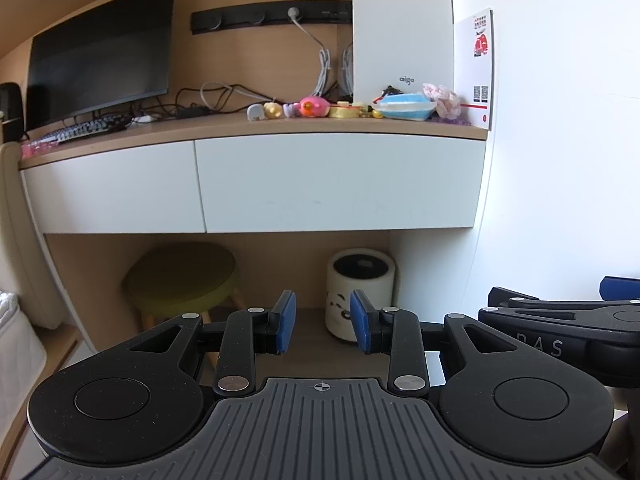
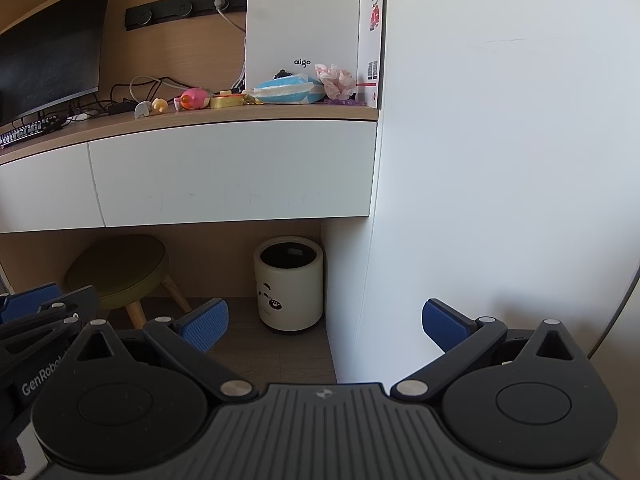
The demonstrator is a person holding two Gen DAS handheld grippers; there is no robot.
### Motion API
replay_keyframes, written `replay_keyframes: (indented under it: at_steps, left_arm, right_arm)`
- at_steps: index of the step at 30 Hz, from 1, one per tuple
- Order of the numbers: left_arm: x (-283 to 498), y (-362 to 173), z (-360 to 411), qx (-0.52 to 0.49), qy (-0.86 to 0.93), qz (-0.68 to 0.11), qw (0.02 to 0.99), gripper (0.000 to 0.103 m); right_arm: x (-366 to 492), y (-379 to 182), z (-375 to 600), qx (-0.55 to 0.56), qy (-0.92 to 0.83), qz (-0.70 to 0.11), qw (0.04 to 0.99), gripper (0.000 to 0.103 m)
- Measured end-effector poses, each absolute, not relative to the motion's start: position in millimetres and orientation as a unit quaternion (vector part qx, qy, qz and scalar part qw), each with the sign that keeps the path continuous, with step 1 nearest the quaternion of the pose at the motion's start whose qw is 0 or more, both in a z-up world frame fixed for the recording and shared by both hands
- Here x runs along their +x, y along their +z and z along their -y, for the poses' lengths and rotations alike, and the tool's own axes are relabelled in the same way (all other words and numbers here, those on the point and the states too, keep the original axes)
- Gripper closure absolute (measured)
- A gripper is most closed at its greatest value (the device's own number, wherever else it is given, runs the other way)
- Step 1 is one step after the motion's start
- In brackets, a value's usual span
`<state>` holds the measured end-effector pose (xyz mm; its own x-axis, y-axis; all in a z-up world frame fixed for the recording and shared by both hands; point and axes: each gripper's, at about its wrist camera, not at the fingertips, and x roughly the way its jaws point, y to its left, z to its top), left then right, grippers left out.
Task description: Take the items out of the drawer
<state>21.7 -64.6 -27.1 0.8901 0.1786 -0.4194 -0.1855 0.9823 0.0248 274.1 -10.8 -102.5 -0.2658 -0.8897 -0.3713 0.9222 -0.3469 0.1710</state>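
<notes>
I am holding both empty grippers, left gripper [image 1: 323, 326] narrow and right gripper [image 2: 325, 326] wide, below the closed drawer [image 2: 232, 172] filling mid-frame, right one nearer.

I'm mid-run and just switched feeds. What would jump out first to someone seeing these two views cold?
Probably the two white drawer fronts, both shut, under the wooden desktop. Next, the colourful clutter on the desktop's right end: a pink toy and a blue-and-white pack before a white tower. Both grippers hang empty in the foreground, the left gripper narrower than the right gripper.
</notes>
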Motion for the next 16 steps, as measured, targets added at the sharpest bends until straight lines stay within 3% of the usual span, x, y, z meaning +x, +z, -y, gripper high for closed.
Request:
replay_keyframes:
  at_steps: [4,16]
  left_arm:
    - [23,-27,66,-0.011,0.081,-0.213,0.974,0.083]
    - [28,-25,76,0.011,0.1,-0.203,0.974,0.085]
  right_arm:
    - [274,-103,11,0.206,-0.795,-0.039,0.569,0.0]
    - [268,-101,10,0.203,-0.799,-0.037,0.565,0.0]
